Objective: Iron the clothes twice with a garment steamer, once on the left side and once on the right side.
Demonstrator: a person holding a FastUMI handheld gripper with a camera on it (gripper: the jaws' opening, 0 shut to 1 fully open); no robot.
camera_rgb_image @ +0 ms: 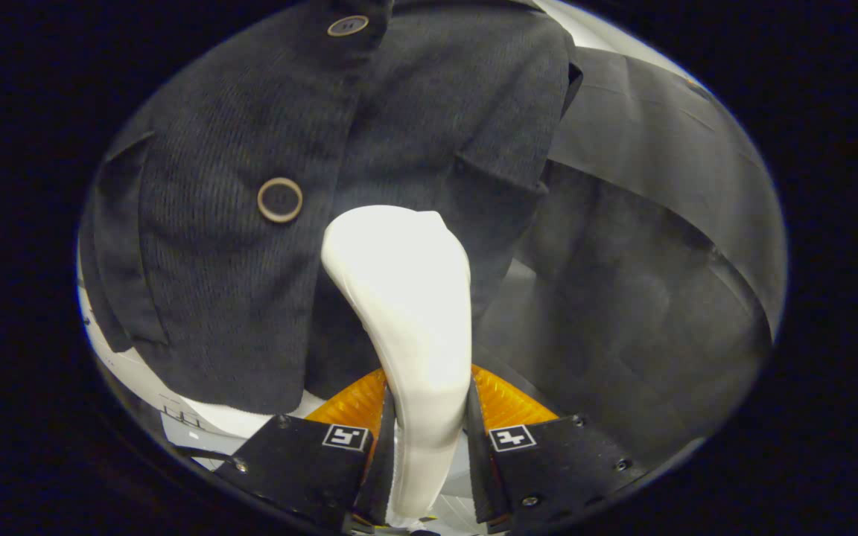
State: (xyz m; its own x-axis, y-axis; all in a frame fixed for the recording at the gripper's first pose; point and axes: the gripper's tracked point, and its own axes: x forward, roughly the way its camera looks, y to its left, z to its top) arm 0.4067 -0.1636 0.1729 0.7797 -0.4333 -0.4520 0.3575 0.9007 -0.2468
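Gripper clenched on the white steamer, both fingers pressing its handle from either side; steamer head rises ahead of the fingers, right up at the dark jacket, contact can't be told. Head sits just right of the jacket's front opening, below and right of the lower button; a second button higher up. Grey cloth hangs beside the jacket on the right.

Recording booth — black cloth wall
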